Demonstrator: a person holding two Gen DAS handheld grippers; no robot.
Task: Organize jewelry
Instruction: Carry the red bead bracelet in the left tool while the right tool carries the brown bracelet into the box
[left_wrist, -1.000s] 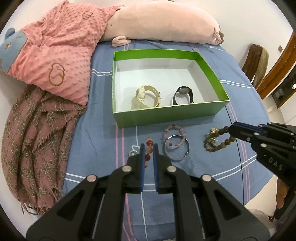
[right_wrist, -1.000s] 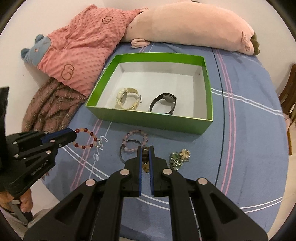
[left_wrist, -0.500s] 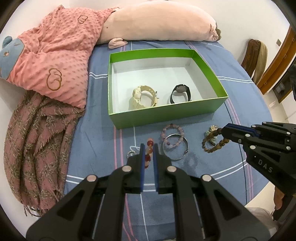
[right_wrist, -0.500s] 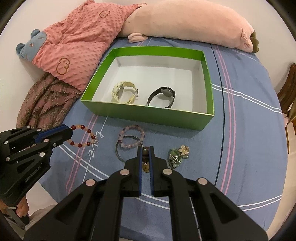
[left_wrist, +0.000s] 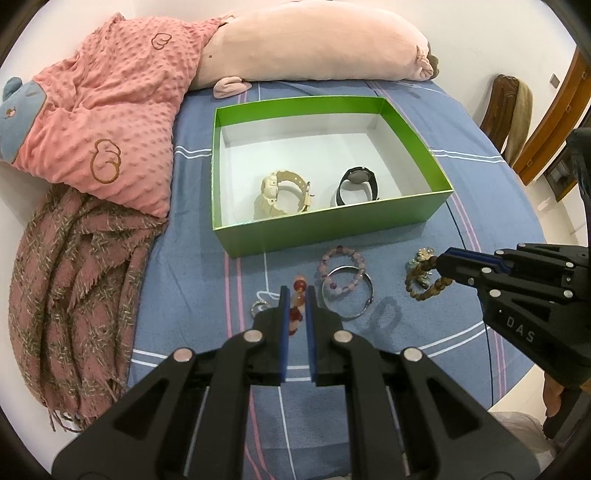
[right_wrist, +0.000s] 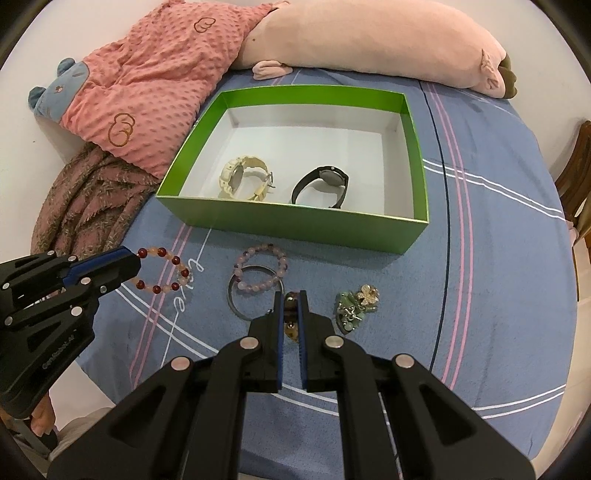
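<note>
Fringed scarf: a brown-pink woven scarf (left_wrist: 70, 280) lies at the far left, partly under a coral dotted blanket (left_wrist: 110, 122).
Left gripper: the left gripper (left_wrist: 296, 301) is clenched on a bracelet of red and pale pink beads (right_wrist: 168, 271); the loop hangs out from its tips above the blue striped bed sheet (left_wrist: 192, 266).
Small ring: a small silver ring-like piece (left_wrist: 257, 306) lies on the sheet just beside the left gripper; its details are too small to tell.
Green box: an open green cardboard box with white inside (left_wrist: 406, 125) stands behind the loose jewelry; inside are a cream wristwatch (left_wrist: 280, 194) at the left and a black wristwatch (left_wrist: 356, 184) at the right, apart from each other.
Middle pieces: a pale purple bead bracelet (right_wrist: 264, 269) lies on the sheet in front of the box and overlaps a plain silver bangle (left_wrist: 347, 295).
Right gripper: the right gripper (right_wrist: 290, 306) is clenched on a brown wooden bead bracelet (left_wrist: 424, 288), which hangs from its tips.
Charm cluster: a green and gold charm piece (right_wrist: 356, 304) lies on the sheet just right of the right gripper.
Back: a long pink plush pillow (left_wrist: 314, 44) lies across the head of the bed.
</note>
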